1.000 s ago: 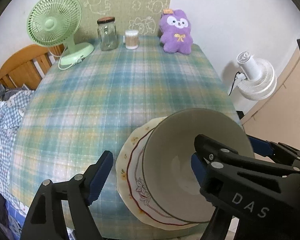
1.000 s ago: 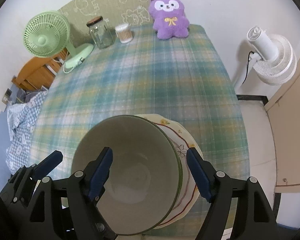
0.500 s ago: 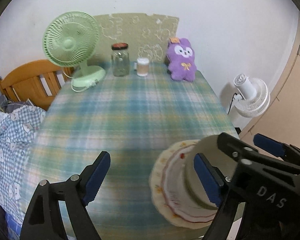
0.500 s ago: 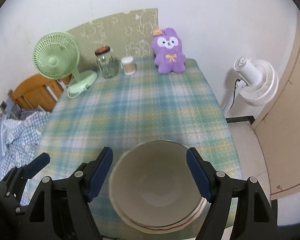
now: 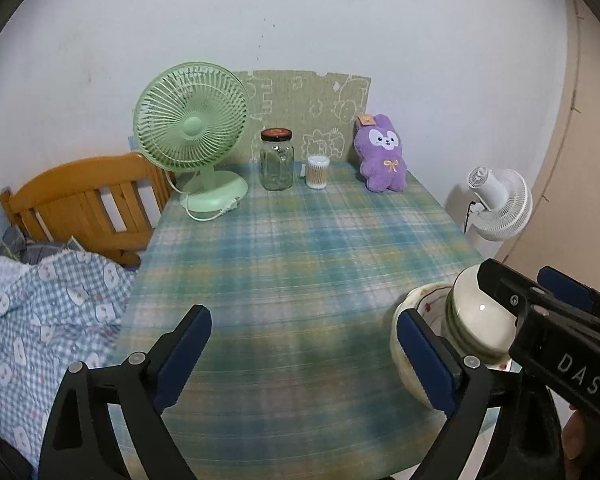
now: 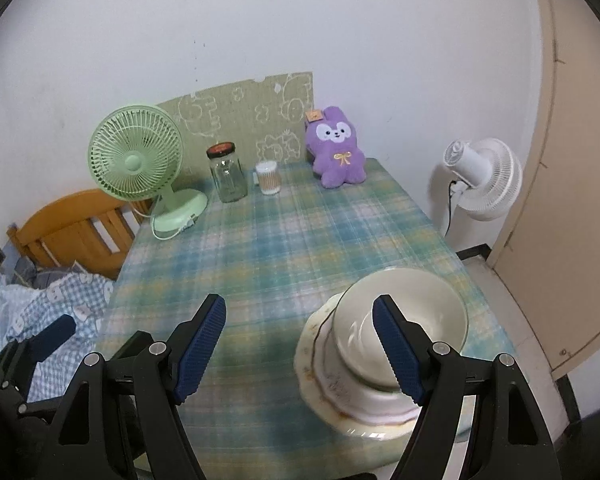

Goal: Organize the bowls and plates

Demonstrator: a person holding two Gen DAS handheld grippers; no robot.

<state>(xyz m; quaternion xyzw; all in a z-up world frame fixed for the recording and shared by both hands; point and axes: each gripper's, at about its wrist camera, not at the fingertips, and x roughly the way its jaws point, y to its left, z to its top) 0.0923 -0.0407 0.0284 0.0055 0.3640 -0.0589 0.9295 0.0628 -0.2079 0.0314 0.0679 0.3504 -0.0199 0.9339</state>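
Cream bowl (image 6: 404, 312) sits mouth-up in the plate (image 6: 320, 364), near right on the table (image 6: 284, 240); only the right wrist view shows inside it. Left gripper (image 5: 300, 360), whose fingers have just been spreading wider, and right gripper (image 6: 300, 344) are both released, grasping nothing.

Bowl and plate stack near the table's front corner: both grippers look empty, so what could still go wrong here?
1. The stack sits close to the table edge; a knock from the open right gripper might push it off.
2. The bowl stands on the scalloped plate and appears off-centre, so it may slide if bumped.
3. The left gripper, its jaws just opening with nothing between them, has one finger right beside the plate.
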